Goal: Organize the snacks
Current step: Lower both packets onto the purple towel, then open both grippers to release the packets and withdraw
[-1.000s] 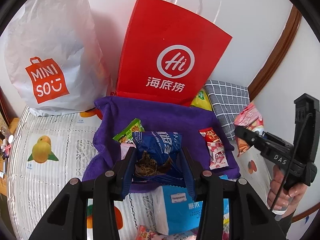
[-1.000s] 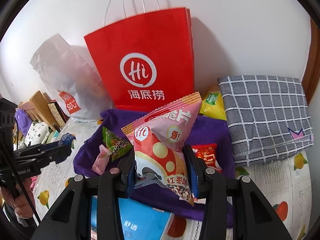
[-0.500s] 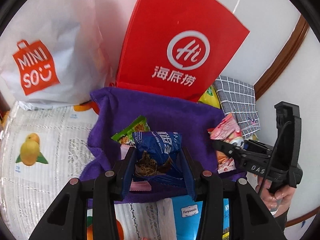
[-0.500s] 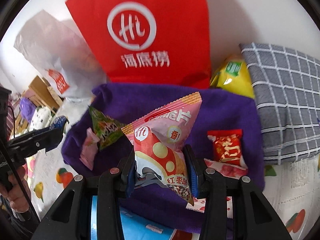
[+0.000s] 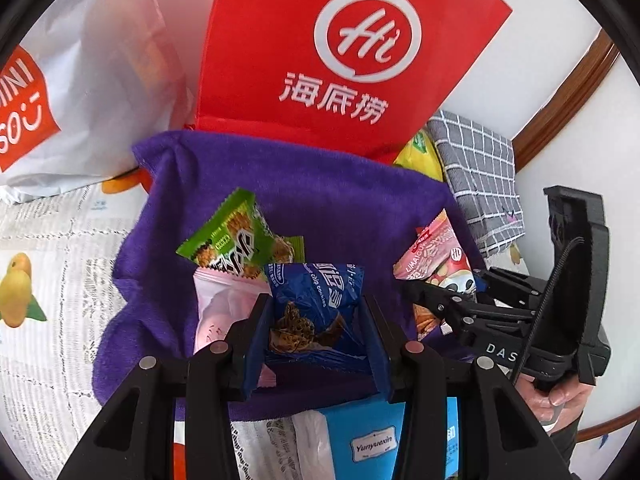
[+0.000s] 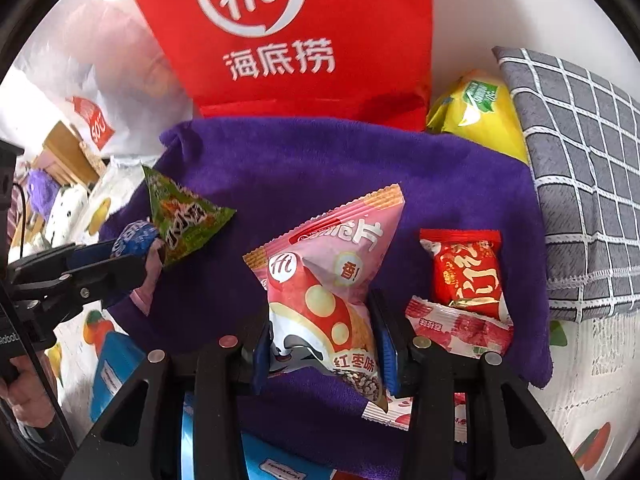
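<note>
Red bag [image 5: 336, 52] stands behind purple cloth [image 5: 304, 184]. Left gripper [image 5: 316, 336] pinches blue cookie pack [image 5: 320, 304] over the cloth's near edge; right gripper [image 6: 324, 348] pinches pink pack [image 6: 328, 280] above the cloth. Only right view shows red packet [image 6: 468, 272] lying on the cloth; green packet [image 5: 236, 236] shows in both.

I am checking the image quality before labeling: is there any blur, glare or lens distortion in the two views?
Left wrist view: strong fisheye bending with dark corners; the blue cookie packet in the left gripper is sharp. Right wrist view: same bending; glare on the yellow bag; the pink snack packet in the right gripper is sharp, while the red paper bag looks slightly soft.
</note>
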`<state>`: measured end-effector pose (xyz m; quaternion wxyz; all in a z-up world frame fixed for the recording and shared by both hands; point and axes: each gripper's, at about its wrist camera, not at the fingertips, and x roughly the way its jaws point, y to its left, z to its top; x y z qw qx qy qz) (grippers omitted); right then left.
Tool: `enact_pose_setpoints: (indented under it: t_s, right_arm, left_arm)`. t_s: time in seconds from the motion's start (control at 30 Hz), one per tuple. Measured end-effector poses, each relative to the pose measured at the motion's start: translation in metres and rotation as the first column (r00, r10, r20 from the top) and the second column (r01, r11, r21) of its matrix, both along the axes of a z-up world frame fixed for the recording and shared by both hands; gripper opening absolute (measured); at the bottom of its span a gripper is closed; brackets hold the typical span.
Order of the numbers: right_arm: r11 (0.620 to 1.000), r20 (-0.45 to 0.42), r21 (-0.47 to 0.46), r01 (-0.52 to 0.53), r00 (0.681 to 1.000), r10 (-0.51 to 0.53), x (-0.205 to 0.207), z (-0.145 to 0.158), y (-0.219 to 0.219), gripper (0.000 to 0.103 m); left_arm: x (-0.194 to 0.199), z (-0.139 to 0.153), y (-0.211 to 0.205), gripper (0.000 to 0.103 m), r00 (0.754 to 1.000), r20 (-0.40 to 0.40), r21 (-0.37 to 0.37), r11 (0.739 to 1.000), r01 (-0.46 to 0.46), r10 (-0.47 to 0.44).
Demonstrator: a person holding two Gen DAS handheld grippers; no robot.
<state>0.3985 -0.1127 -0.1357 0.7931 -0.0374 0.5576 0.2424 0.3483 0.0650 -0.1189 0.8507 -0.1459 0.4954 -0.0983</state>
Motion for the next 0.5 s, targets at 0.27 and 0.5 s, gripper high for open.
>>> enact_pose_setpoints:
  t_s: [0.27, 0.5]
  right_arm:
    - [0.999, 0.065, 0.044, 0.027, 0.997, -0.030, 0.001, 0.030, -0.018, 0.062]
    - [0.995, 0.144, 0.068, 0.072, 0.986, -0.081, -0.001, 0.065, -0.037, 0.062]
  left_arm:
    - [0.006, -0.006, -0.003, 0.042, 1.000, -0.015, 0.013, 1.000, 0.000, 0.001]
    - [0.009, -0.011, -0.004, 0.043, 0.999, -0.043, 0.008, 1.000, -0.004, 0.004]
